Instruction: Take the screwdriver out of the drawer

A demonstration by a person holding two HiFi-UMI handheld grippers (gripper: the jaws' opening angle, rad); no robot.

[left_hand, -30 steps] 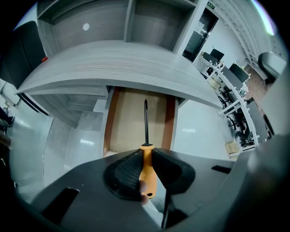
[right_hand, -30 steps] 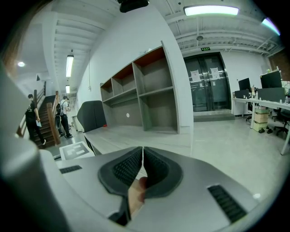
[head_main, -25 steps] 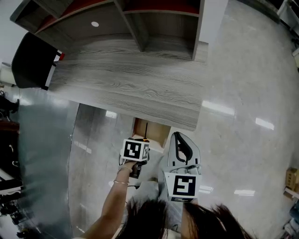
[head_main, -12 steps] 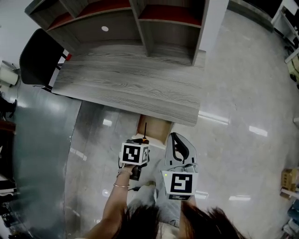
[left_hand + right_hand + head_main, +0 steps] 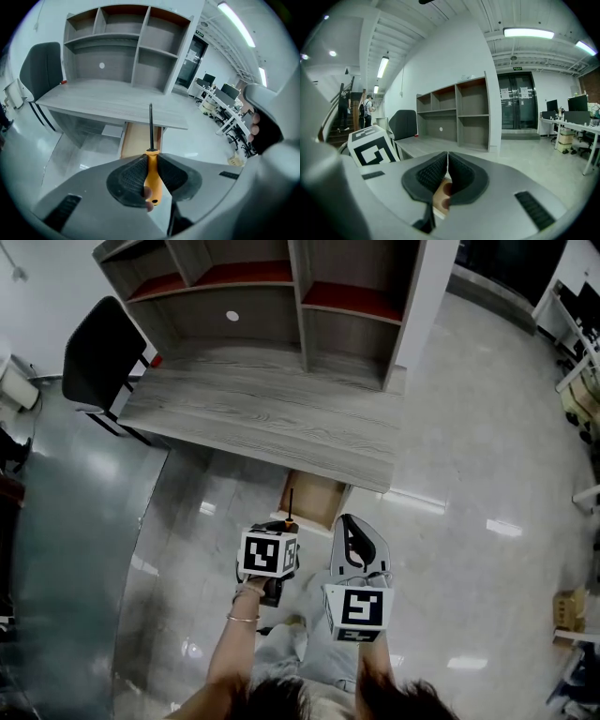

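The screwdriver (image 5: 152, 174) has an orange handle and a thin black shaft pointing away from me. My left gripper (image 5: 151, 161) is shut on the handle, its ribbed black pads pressing both sides. In the head view the left gripper (image 5: 281, 527) hangs above the floor just in front of the open wooden drawer (image 5: 316, 500), with the screwdriver (image 5: 291, 507) shaft over the drawer's front. My right gripper (image 5: 349, 521) is beside it on the right, pads (image 5: 436, 172) closed together with nothing between them. In its own view the right gripper (image 5: 447, 161) looks level toward the shelves.
The drawer hangs under the right end of a grey wood desk (image 5: 262, 418). A grey shelf unit (image 5: 281, 296) stands behind it and a black chair (image 5: 98, 362) at its left. Glossy floor (image 5: 469, 474) lies to the right, with office desks (image 5: 225, 101) farther off.
Both grippers have risen, the left one carrying the screwdriver up from the drawer. The head view has swung to show more of the shelf unit.
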